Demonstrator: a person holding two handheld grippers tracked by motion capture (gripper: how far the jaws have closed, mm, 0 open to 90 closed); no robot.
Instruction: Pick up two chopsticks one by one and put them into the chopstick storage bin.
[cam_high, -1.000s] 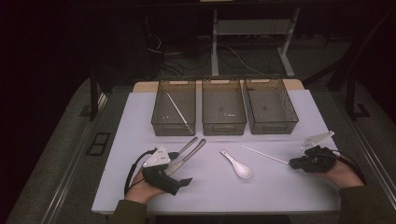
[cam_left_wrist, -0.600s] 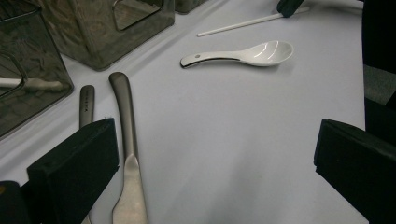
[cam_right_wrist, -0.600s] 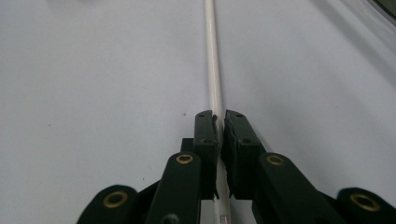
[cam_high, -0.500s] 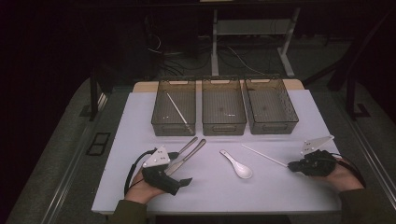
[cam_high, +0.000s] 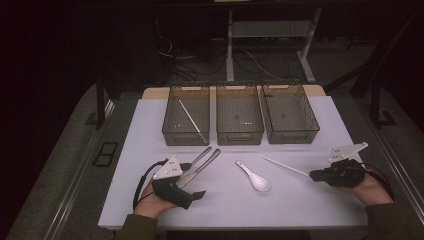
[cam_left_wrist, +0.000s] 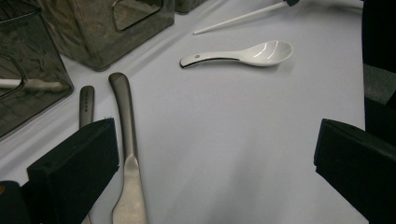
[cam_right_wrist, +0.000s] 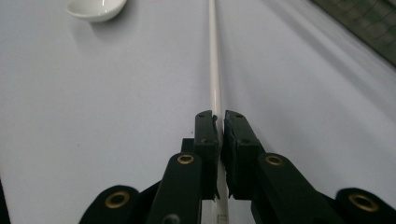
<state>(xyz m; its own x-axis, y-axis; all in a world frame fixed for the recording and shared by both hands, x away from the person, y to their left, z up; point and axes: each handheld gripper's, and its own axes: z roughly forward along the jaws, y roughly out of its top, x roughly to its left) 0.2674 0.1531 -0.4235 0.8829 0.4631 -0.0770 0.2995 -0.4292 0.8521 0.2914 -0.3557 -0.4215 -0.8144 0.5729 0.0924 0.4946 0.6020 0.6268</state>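
Note:
My right gripper lies at the right of the white table, shut on the near end of a thin white chopstick. In the right gripper view the two jaws pinch the chopstick, which runs straight away over the cloth from the gripper. A white ceramic spoon lies mid-table. My left gripper rests open at the front left, beside two metal utensils. In the left gripper view its jaws stand wide apart around bare table, the longer metal utensil by the left jaw.
Three dark mesh bins stand in a row at the back: the left bin holds a white chopstick; the middle bin and right bin look bare. The white table ends close behind my hands.
The right hand has shifted very slightly at the chopstick's end. The left hand and the things on the table have stayed where they were.

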